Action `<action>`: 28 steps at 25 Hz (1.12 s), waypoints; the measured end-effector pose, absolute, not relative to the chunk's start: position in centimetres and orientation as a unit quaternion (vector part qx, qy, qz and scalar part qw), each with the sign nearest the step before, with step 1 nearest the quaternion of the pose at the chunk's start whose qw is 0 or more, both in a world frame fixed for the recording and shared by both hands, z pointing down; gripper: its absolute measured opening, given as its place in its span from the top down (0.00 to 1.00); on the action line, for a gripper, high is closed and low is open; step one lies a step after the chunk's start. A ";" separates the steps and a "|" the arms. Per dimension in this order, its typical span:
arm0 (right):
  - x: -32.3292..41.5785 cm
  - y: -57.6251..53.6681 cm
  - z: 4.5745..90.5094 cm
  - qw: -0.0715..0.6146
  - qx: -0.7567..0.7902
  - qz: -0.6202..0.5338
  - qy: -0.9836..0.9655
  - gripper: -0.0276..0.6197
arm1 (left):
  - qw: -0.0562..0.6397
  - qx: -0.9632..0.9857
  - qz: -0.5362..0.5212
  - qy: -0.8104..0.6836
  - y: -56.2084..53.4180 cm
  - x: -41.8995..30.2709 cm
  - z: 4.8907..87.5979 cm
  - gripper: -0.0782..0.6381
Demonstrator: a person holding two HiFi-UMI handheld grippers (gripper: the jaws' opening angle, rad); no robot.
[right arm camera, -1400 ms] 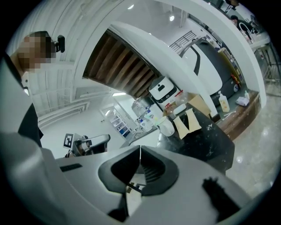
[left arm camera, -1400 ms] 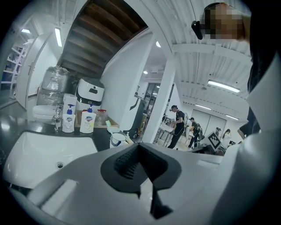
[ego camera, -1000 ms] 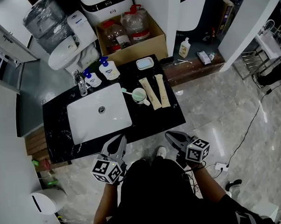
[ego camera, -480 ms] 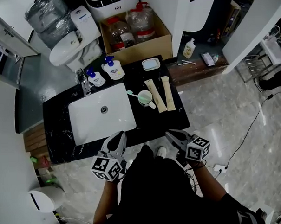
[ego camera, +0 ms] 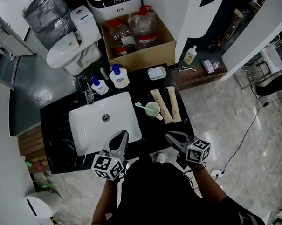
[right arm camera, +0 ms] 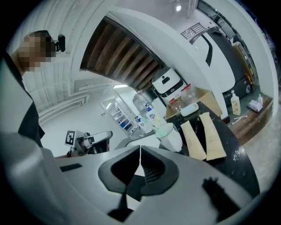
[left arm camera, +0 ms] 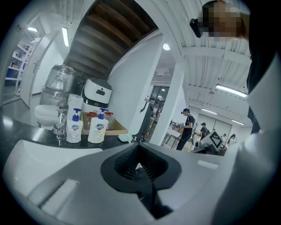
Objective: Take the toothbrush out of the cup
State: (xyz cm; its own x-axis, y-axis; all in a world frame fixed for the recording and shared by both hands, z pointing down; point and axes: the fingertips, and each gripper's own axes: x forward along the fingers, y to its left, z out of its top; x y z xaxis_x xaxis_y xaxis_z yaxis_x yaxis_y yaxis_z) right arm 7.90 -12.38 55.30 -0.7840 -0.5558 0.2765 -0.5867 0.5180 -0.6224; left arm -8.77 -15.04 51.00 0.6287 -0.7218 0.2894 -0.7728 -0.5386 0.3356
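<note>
Toothbrush point(ego camera: 139, 105): in cup point(ego camera: 153, 109), leaning out toward ten o'clock.
Cardboard box point(ego camera: 141, 56): two jugs point(ego camera: 144, 25) inside.
Left gripper point(ego camera: 122, 135), right gripper point(ego camera: 170, 137): closed, empty.

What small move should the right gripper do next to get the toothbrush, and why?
Probably bring the right gripper forward toward the cup. Its jaws are together and empty, and it hangs at the front edge of the counter, apart from the cup. The toothbrush sits in the cup, leaning out to the left.
</note>
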 end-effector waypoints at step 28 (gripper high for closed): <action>2.4 -22.0 54.9 0.097 0.267 0.299 -0.911 0.93 | 0.234 0.860 0.055 -0.451 -20.4 -9.7 51.6 0.88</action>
